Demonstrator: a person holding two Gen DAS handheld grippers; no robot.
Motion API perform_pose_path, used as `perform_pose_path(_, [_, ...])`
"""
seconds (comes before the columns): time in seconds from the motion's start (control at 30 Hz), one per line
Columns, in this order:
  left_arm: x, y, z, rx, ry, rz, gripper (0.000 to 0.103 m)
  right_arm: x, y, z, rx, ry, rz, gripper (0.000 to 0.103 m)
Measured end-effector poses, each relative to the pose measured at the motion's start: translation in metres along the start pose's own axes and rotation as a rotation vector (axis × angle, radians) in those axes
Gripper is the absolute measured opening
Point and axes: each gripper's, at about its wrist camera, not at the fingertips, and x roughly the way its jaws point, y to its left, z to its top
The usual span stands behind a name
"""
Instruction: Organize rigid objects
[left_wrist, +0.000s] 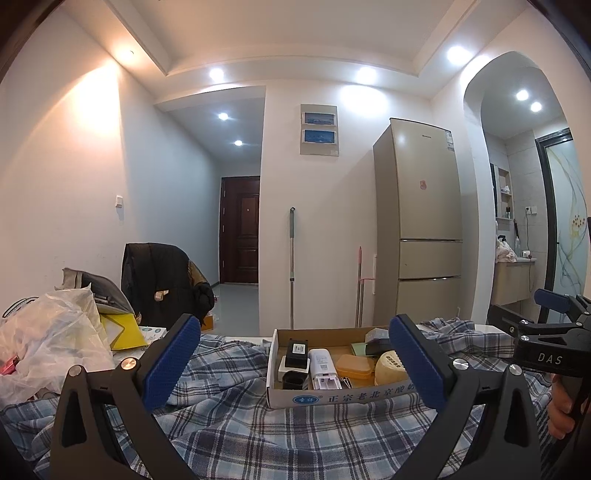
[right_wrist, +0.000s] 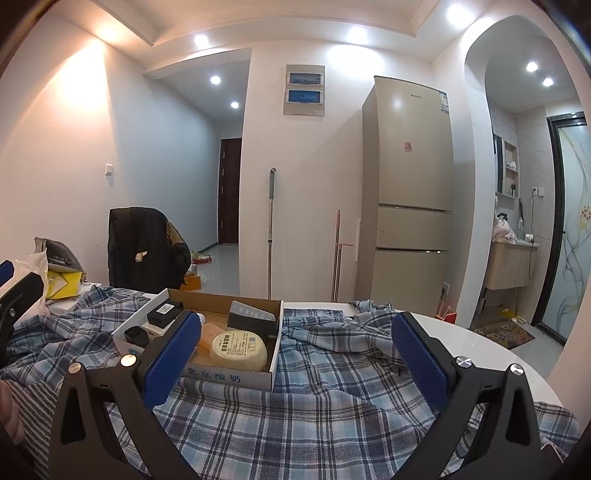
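cardboard box (left_wrist: 334, 397) | between left hand-held gripper (left_wrist: 295, 363) fingers | gaping

One cardboard box (left_wrist: 334, 397) holds one orange case (left_wrist: 355, 366), one round tub (left_wrist: 391, 365), one white remote (left_wrist: 323, 369).

Beige fridge (left_wrist: 421, 221) against back wall; mop (left_wrist: 291, 266) beside it; dark jacket (left_wrist: 159, 280) draped over chair.
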Motion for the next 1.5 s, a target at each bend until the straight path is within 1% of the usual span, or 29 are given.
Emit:
perform_pose_path(0.23, [0.000,0.000,0.000,0.003,0.002,0.007,0.103,-0.006,0.007,0.001,-0.031,-0.033,0.007,0.103])
perform_pose_path(0.33, [0.000,-0.001,-0.001,0.009,0.009,0.013,0.103,-0.005,0.007,0.001,-0.032,-0.031,0.031,0.103])
perform_pose_path(0.5, [0.000,-0.002,-0.001,0.008,0.010,0.013,0.103,-0.004,0.005,0.000,-0.024,-0.024,0.031,0.103])
perform_pose_path(0.73, [0.000,-0.002,-0.001,0.006,0.011,0.015,0.103,-0.007,0.013,-0.002,-0.072,-0.046,0.034,0.103])
perform_pose_path(1.5, [0.000,-0.002,-0.001,0.006,0.011,0.018,0.103,-0.006,0.013,-0.001,-0.060,-0.036,0.034,0.103])
